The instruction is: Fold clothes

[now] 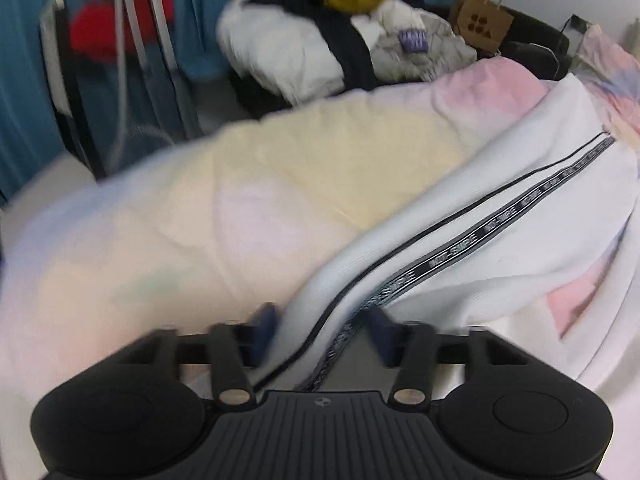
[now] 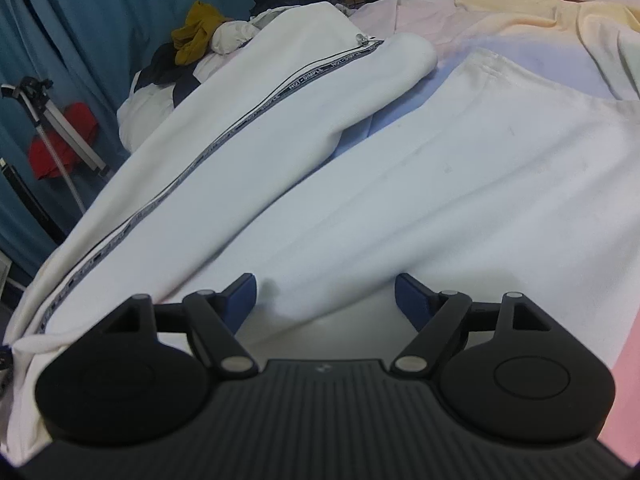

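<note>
My left gripper (image 1: 322, 330) pinches the white zip jacket's (image 1: 500, 216) taped zipper edge; my right gripper (image 2: 325, 300) gapes wide, empty, over the jacket on the pastel bedsheet (image 2: 540, 4).

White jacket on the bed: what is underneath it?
The white jacket lies on a pastel bedsheet, pink, yellow and lilac, showing beside it and in a gap by the sleeve. Whatever lies beneath the rest is covered.

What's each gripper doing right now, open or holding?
Left gripper: jaws around the zip edge of the white jacket, apparently gripping it.
Right gripper: open, jacket fabric between the fingers, not clamped.
</note>
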Tool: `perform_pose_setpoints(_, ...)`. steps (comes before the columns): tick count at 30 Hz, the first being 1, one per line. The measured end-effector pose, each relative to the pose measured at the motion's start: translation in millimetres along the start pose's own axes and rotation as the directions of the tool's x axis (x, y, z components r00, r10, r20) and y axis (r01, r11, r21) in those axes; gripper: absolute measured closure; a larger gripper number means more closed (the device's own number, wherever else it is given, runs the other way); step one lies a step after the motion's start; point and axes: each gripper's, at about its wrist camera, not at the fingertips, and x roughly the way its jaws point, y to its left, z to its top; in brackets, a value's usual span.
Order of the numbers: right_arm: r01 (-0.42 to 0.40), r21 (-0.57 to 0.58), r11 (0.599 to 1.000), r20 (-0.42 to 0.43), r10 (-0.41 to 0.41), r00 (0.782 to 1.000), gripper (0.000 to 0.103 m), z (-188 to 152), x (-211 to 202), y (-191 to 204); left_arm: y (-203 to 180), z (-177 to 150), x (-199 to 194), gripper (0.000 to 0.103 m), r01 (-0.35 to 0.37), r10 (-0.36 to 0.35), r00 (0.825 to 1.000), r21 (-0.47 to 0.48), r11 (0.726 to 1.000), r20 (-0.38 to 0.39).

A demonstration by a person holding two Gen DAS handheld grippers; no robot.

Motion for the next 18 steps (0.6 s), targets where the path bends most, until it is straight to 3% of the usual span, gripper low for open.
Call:
perform_pose_setpoints(1,-0.002,0.004,1.0,0.002,0.002,1.0,0.024,1,1,-1,4,6,6,0.091,0.022,-0.023,0.999,-0.027,0.999,-0.03)
perform_pose_setpoints(2,-0.002,0.005,1.0,0.004,0.002,1.0,0.024,1,2,-1,8,12,10,0.094,0.039,-0.041,0.998,-0.054,0.998,-0.053)
perform_pose_setpoints(6,0.001,0.013,1.0,0.011,-0.001,1.0,0.023,3,3,-2,13,34,-7,0.096,-0.035,0.035,0.999,-0.126,0.991,-0.005)
perform_pose_setpoints(10,-0.004,0.019,1.0,0.018,0.003,1.0,0.023,6,4,-4,20,48,8,0.095,-0.138,0.137,0.99,-0.166,0.976,-0.02)
perform_pose_setpoints(12,-0.014,0.035,0.999,0.017,0.014,1.0,0.023,8,4,-7,17,44,32,0.094,-0.17,0.164,0.985,-0.136,0.976,-0.06)
perform_pose_setpoints(15,-0.06,0.1,0.993,0.018,0.059,0.998,0.023,16,4,-18,9,33,36,0.091,-0.195,0.197,0.98,-0.098,0.976,0.009)
perform_pose_setpoints(18,-0.118,0.198,0.973,0.021,0.117,0.993,0.023,26,7,-33,7,21,16,0.071,-0.192,0.204,0.976,-0.144,0.971,0.073)
